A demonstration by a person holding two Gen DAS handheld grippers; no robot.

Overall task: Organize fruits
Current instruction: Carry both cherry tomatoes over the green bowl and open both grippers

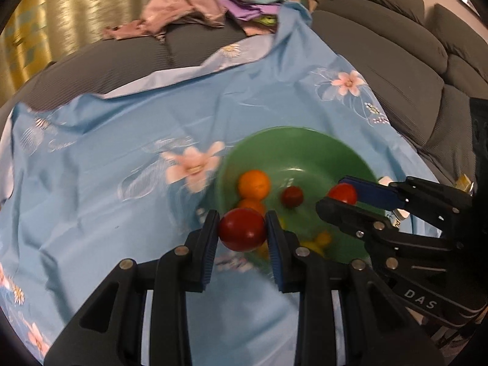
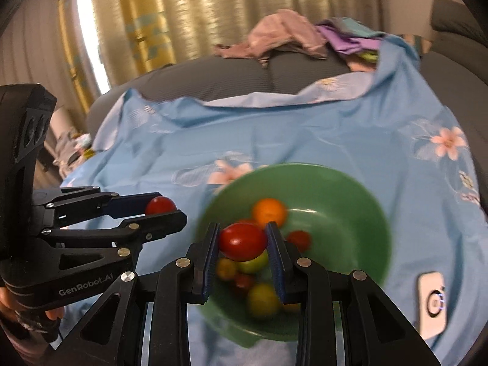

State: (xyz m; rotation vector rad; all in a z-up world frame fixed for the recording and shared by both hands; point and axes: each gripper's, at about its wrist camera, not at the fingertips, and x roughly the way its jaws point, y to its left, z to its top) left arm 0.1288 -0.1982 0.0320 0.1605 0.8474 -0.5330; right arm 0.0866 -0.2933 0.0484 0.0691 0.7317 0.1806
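Here the biggest thing in view is the grey sofa (image 1: 381,70), and over its seat lies a blue flowered sheet (image 1: 122,152) with a heap of pink and purple clothes (image 1: 195,9) at the far edge. On the sheet sits a green bowl (image 2: 344,195), blurred in both views, holding a mixed lot of small fruit: an orange one (image 2: 270,212), a small red one (image 2: 300,240), and several yellow and greenish ones (image 2: 262,299) near its front. A white device (image 2: 431,302) lies on the sheet just beside the bowl. The left claw (image 1: 242,228) is pinched narrow on a red tomato (image 1: 242,228), carried above the bowl's near-left rim. The right claw (image 2: 242,241) is likewise pinched on a red tomato (image 2: 242,241) of its own, above the fruit in the bowl. Each claw also shows from the side in the other camera, with its red fruit at the tips. As a judgement, the sorting is at an early or middle stage: two red fruits are lifted out and not yet set down, no second container shows in either view, and most of the fruit, of every colour, is left mixed in the bowl.
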